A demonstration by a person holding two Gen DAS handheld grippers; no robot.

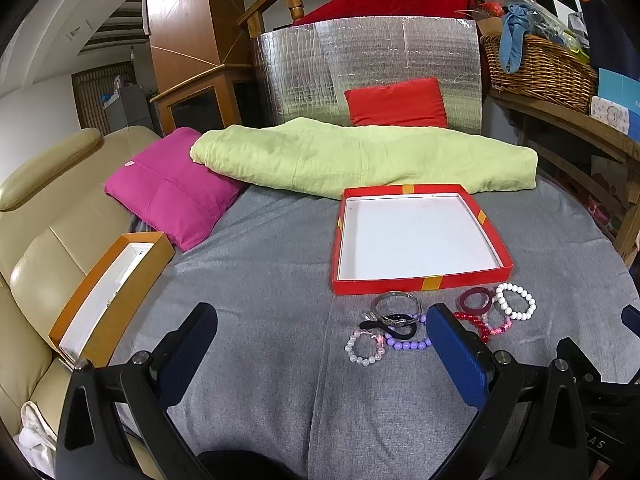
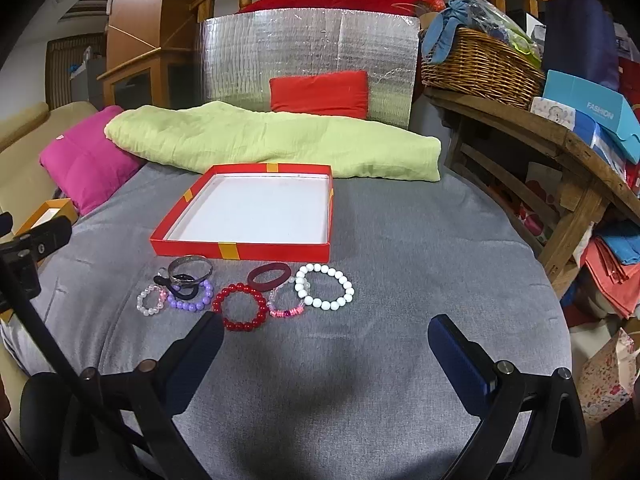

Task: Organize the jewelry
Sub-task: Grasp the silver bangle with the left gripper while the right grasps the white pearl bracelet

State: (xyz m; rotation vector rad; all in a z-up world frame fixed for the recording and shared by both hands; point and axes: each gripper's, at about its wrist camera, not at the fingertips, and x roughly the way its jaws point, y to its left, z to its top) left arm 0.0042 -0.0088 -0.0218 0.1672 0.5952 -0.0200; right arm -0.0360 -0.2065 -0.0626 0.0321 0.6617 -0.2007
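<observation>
A cluster of bracelets lies on the grey bedspread [image 2: 400, 240] just in front of the shallow red box tray [image 2: 280, 250], none of them inside it; the white bead bracelet [image 2: 325, 286] sits at the right end, touching the small pink-and-clear bracelet [image 2: 286, 300], with the dark maroon band [image 2: 269, 273] behind and the red bead bracelet [image 2: 240, 307] beside it; further left the silver bangle [image 2: 190, 269] overlaps the black hair tie [image 2: 176, 286] and the purple bead bracelet [image 2: 191, 300], next to a pale pink bead bracelet [image 2: 150, 300]; the right gripper [image 2: 326, 344] hovers near them, fingers spread wide, grasping nothing; the left gripper [image 1: 322, 334] is likewise released and empty; an orange box [image 1: 112, 292] rests at the bed's left edge; a green blanket [image 1: 360, 160] and magenta pillow [image 1: 172, 188] lie behind.
</observation>
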